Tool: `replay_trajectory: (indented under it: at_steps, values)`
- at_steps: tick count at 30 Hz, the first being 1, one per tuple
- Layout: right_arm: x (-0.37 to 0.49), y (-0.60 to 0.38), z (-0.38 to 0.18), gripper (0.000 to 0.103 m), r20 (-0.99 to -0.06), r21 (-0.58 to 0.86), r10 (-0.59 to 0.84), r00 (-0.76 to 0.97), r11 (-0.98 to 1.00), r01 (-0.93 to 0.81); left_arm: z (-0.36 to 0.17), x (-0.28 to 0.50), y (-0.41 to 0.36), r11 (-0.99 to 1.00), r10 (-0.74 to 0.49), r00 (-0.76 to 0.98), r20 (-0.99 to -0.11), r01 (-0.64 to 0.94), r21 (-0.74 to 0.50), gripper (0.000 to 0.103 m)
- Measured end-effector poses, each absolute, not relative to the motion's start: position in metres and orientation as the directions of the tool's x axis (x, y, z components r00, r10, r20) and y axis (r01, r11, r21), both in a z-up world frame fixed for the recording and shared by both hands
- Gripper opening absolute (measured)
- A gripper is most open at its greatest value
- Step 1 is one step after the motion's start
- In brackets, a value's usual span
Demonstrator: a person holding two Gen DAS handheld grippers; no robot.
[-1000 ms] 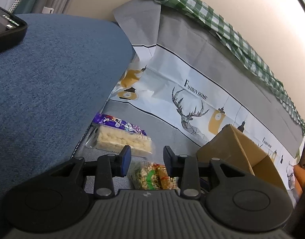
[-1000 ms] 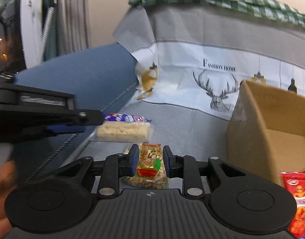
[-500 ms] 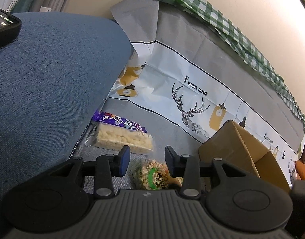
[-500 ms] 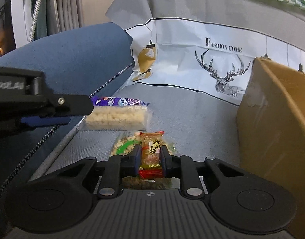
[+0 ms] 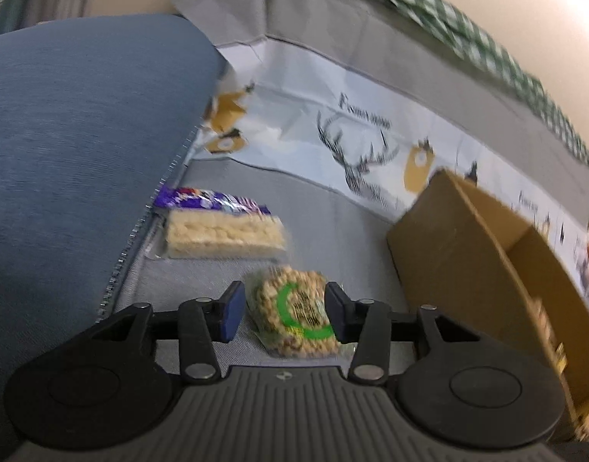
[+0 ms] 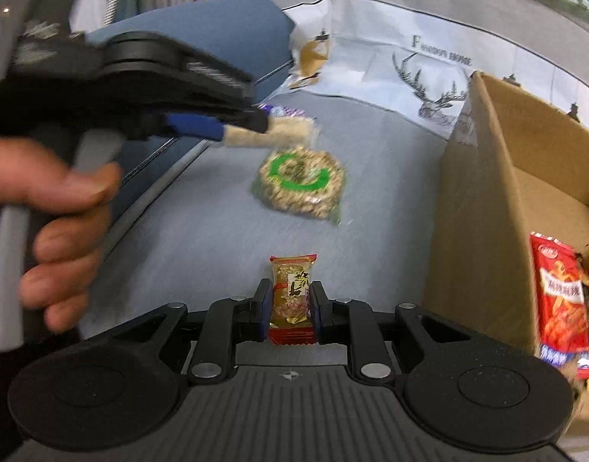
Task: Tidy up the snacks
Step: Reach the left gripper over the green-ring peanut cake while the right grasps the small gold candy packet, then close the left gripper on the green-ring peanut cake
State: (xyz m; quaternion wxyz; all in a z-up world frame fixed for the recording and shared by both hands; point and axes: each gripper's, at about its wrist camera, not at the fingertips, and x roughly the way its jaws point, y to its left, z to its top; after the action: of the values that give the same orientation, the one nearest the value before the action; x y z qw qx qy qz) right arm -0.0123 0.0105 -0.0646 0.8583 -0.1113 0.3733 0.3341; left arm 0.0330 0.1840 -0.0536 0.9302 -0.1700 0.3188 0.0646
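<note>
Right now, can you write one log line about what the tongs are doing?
right tongs: shut on small peanut packet | left tongs: open around round nut pack | cardboard box: open

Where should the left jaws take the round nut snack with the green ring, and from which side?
Grip the round nut snack across its middle, coming straight down from above. It lies flat on the grey sofa cover, and the open left gripper already straddles it. The clear wrapper's loose edges look too floppy to pinch. Pale rice-cracker pack lies apart, so it shouldn't interfere.

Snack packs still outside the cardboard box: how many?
3: the small peanut bar held in the right gripper; the round peanut pack and the rice-crisp pack on the grey cover. Others may be hidden.
</note>
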Motion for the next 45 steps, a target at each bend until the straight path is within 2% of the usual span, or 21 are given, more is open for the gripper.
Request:
replay_trajectory:
  at_steps: [1,5,8,9,17,19,20,23,25,27,30,37,39,45]
  values:
    - [-0.012,0.009,-0.068,0.021,-0.718,0.070,0.493,0.492,0.754,-0.653,-0.056,0.036,0.179,0.943,0.016,0.781,-0.624,-0.219,-0.250,0.059]
    - [-0.001,0.006,-0.083,0.023,-0.738,0.117,0.493,0.461,0.767,-0.631,-0.063,0.045,0.162,0.967,0.030,0.768,-0.639,-0.183,-0.175,0.084]
    - [0.001,0.009,-0.087,0.034,-0.745,0.119,0.499,0.444,0.753,-0.647,-0.070,0.056,0.148,0.981,0.043,0.755,-0.655,-0.155,-0.114,0.097]
    - [0.001,0.009,-0.088,0.035,-0.748,0.112,0.493,0.444,0.753,-0.648,-0.073,0.060,0.145,0.984,0.050,0.748,-0.662,-0.150,-0.096,0.101]
    - [0.007,0.010,-0.090,0.035,-0.756,0.092,0.483,0.442,0.747,-0.658,-0.103,0.088,0.129,0.996,0.073,0.679,-0.731,-0.092,0.015,0.103]
    - [0.006,0.011,-0.089,0.029,-0.756,0.088,0.484,0.442,0.743,-0.663,-0.106,0.091,0.129,0.996,0.073,0.683,-0.727,-0.084,0.022,0.103]
    - [0.007,0.011,-0.089,0.023,-0.755,0.085,0.484,0.443,0.742,-0.665,-0.107,0.092,0.129,0.996,0.070,0.683,-0.727,-0.083,0.018,0.103]
    - [0.008,0.011,-0.088,0.020,-0.753,0.091,0.485,0.444,0.746,-0.660,-0.108,0.094,0.131,0.996,0.072,0.683,-0.727,-0.086,0.017,0.102]
    - [0.007,0.011,-0.087,0.019,-0.750,0.095,0.487,0.449,0.750,-0.655,-0.107,0.093,0.130,0.996,0.079,0.689,-0.720,-0.081,0.032,0.098]
    - [0.005,0.010,-0.087,0.019,-0.746,0.092,0.486,0.455,0.752,-0.653,-0.103,0.090,0.129,0.996,0.089,0.702,-0.707,-0.083,0.042,0.086]
    - [0.002,0.008,-0.085,0.019,-0.737,0.090,0.488,0.467,0.756,-0.648,-0.098,0.084,0.134,0.993,0.101,0.708,-0.699,-0.110,0.031,0.081]
    - [-0.002,0.008,-0.084,0.019,-0.734,0.075,0.482,0.479,0.758,-0.648,-0.089,0.073,0.154,0.978,0.092,0.684,-0.724,-0.198,-0.063,0.081]
    - [-0.001,0.008,-0.086,0.019,-0.745,0.082,0.476,0.467,0.760,-0.645,-0.094,0.077,0.155,0.976,0.106,0.652,-0.751,-0.212,-0.047,0.083]
    - [-0.001,0.008,-0.086,0.021,-0.746,0.076,0.473,0.468,0.759,-0.646,-0.100,0.082,0.154,0.977,0.122,0.653,-0.748,-0.211,-0.025,0.092]
